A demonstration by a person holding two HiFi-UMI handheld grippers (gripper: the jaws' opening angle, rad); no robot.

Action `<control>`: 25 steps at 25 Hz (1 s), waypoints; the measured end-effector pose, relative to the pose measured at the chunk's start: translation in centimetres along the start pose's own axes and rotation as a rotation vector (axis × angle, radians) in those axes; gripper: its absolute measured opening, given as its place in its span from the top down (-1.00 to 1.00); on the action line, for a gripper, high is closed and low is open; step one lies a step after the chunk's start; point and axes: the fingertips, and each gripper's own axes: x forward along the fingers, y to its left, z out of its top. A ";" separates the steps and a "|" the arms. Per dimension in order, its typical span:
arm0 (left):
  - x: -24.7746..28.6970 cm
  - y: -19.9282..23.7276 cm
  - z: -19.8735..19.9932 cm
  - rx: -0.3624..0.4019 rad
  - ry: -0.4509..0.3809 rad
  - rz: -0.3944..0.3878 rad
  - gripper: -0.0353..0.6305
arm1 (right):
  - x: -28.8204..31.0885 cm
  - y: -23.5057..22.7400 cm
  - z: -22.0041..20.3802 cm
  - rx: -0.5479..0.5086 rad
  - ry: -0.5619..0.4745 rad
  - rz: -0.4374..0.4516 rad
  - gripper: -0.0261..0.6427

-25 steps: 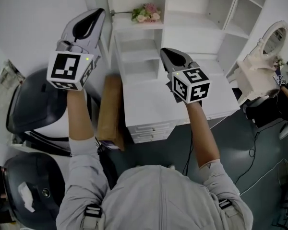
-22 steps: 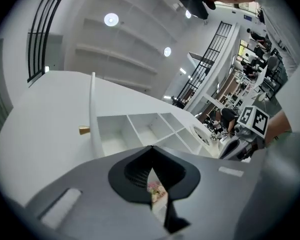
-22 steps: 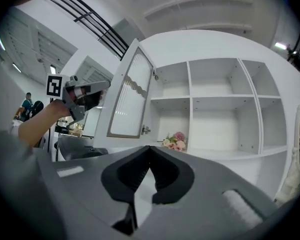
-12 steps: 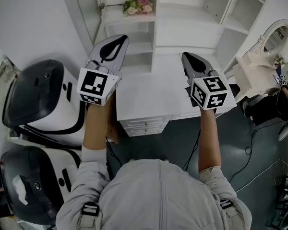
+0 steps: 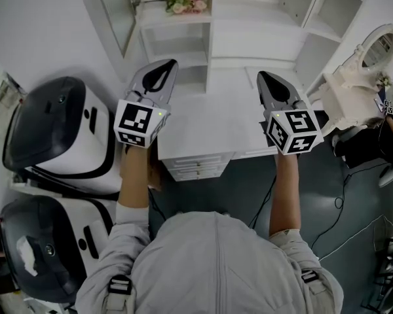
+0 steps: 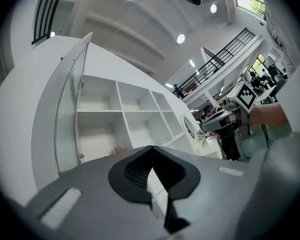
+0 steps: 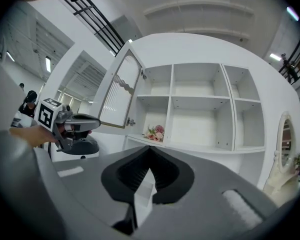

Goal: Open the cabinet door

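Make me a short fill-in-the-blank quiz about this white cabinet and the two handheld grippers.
1. The cabinet door stands ____.
2. The left gripper and the right gripper both have their jaws ____, with nothing between them.
3. In the right gripper view, the flowers lie just to the ____ of the door's lower corner.

Missing words: open; shut; right.
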 end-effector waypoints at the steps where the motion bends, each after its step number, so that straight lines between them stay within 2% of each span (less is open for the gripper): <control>1: -0.1 -0.3 -0.2 0.001 0.006 -0.005 0.84 | -0.1 0.1 0.0 -0.001 0.000 0.002 0.92; 12: -0.9 -3.0 -1.8 -0.010 0.032 -0.056 0.84 | -0.8 1.0 -1.8 0.007 0.045 0.013 0.92; 17: -0.7 -3.1 -2.1 -0.017 0.037 -0.065 0.84 | -0.6 1.6 -2.6 -0.017 0.081 0.033 0.92; 25: -0.5 -3.1 -2.8 -0.029 0.043 -0.067 0.84 | 0.0 1.8 -2.9 -0.007 0.083 0.039 0.92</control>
